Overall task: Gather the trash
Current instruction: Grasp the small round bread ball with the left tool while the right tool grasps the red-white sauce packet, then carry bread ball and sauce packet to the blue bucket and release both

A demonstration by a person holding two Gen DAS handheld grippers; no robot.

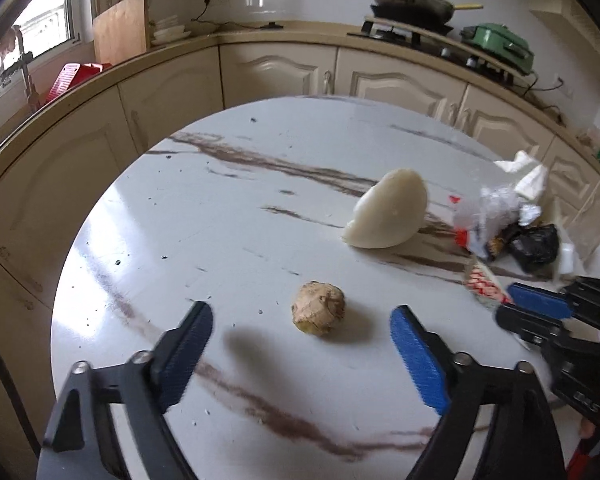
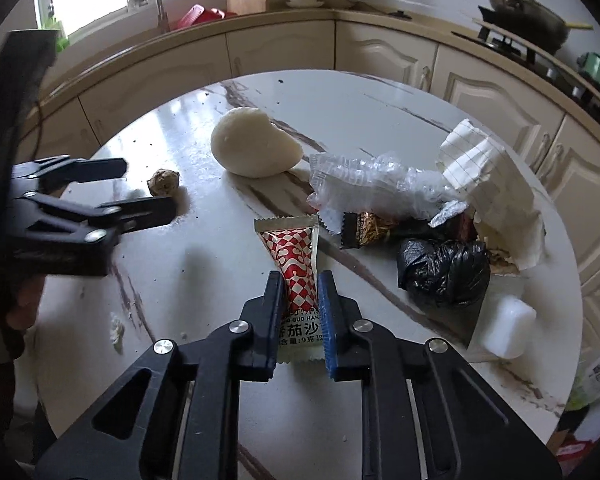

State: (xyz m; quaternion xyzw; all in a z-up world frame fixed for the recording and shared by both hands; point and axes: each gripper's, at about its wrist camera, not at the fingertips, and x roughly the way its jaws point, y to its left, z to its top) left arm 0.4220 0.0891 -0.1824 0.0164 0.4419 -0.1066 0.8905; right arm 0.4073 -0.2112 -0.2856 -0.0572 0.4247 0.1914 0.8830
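Red-checked sauce sachet (image 2: 298,264), apparently pinched in right gripper (image 2: 300,284); left gripper (image 1: 302,320) spread wide around ginger knob (image 1: 318,314) on marble table (image 1: 220,220).

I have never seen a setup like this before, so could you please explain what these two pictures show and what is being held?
No robot here: a person holds a two-finger gripper in each hand, each with a fisheye camera looking along its fingers. The left camera shows the left gripper open around a ginger piece on the round marble table. The right camera shows the right gripper shut on a red-checked sauce packet. Also there: a white peeled vegetable, clear plastic wrap, a black bag and crumpled paper.
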